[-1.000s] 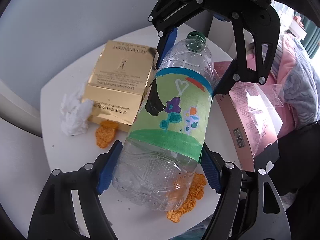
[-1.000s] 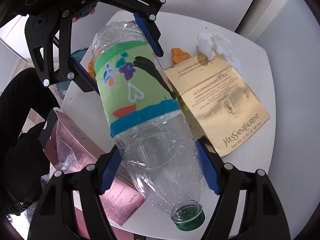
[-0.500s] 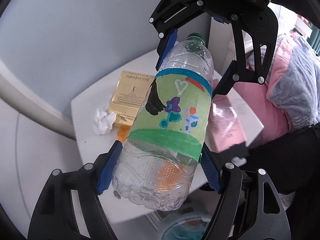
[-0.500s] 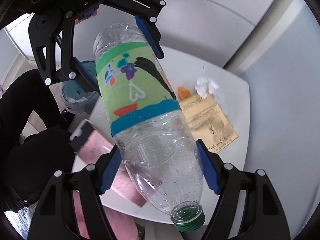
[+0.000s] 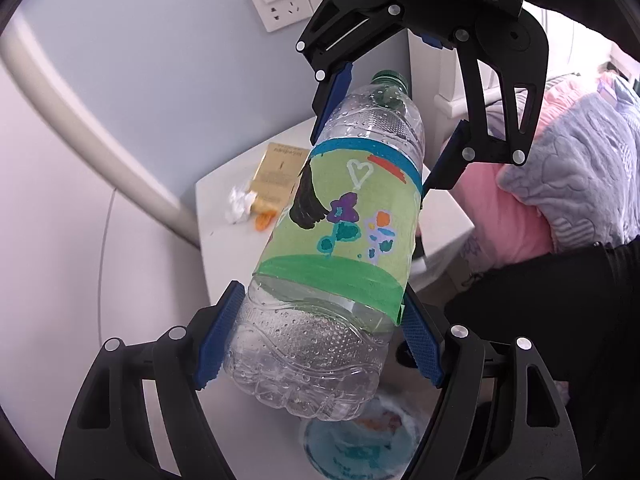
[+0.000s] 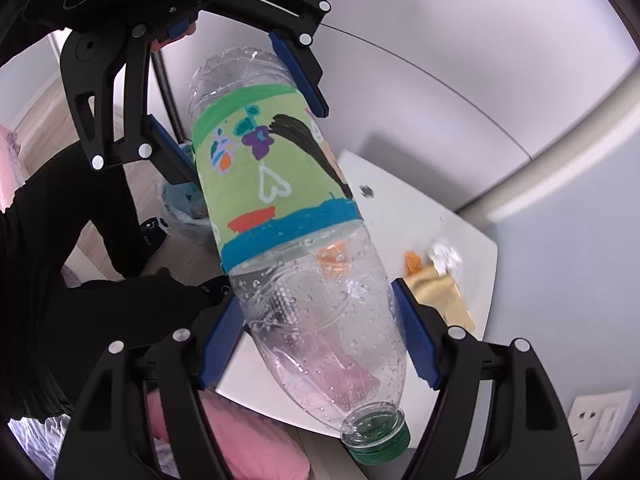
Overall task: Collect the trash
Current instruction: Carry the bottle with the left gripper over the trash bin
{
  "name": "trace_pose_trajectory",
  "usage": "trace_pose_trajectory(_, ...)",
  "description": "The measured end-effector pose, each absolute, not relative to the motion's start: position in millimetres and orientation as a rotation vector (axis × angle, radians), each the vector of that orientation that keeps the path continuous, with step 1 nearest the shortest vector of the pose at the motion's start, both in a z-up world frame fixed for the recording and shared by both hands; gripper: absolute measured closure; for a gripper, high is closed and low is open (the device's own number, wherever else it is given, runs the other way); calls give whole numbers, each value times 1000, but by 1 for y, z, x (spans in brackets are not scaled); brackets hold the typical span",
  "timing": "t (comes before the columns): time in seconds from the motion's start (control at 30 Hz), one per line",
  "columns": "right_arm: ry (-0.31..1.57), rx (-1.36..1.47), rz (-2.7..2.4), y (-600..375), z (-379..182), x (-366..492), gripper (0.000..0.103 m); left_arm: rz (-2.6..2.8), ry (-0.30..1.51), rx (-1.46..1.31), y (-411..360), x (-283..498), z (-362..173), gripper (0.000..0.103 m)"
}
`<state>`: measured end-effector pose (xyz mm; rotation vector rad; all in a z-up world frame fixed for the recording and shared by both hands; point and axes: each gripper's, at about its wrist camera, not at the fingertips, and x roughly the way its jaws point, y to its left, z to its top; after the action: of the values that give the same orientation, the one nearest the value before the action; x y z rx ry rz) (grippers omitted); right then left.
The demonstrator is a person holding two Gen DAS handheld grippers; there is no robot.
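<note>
A clear plastic bottle (image 5: 340, 240) with a green cap and a hand-painted green label hangs in the air, tilted, above the white table (image 5: 224, 248). My left gripper (image 5: 320, 320) is shut on its wide bottom end, blue pads pressing both sides. My right gripper (image 6: 320, 320) is shut on the shoulder near the cap; in the left wrist view the right gripper (image 5: 388, 128) shows at the bottle's top. In the right wrist view the bottle (image 6: 280, 200) runs up to the left gripper (image 6: 236, 112). A blue trash bin (image 5: 360, 444) with a bag liner sits below.
On the table lie a gold box (image 5: 276, 172), a crumpled tissue (image 5: 239, 208) and an orange scrap (image 5: 264, 220). A pink box (image 6: 352, 376) shows through the bottle. Pink and grey bedding (image 5: 560, 184) is at the right, a person's black clothing (image 5: 560, 300) beside it.
Both grippers have risen with the bottle held between them; the table and its litter look smaller and farther away. The trash bin has come into view under the bottle.
</note>
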<state>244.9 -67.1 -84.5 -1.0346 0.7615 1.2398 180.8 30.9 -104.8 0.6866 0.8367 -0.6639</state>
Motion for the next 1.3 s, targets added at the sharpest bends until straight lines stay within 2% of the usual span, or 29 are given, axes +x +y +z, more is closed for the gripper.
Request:
trace_pose_trajectory(0.27, 692, -1087, 1309, -18, -73, 200, 33, -573, 844, 650, 80, 122, -98, 30)
trace_pose_trajectory(0.77, 595, -1199, 1554, 77, -94, 139, 33, -352, 963, 489, 169, 28, -129, 30)
trace_pose_trajectory(1.07, 620, -1260, 1670, 122, -137, 129, 33, -289, 1038, 382, 213, -2, -175, 30)
trace_pose_trajectory(1.3, 703, -1285, 1717, 157, -176, 138, 33, -317, 1090, 284, 245, 3, -231, 30)
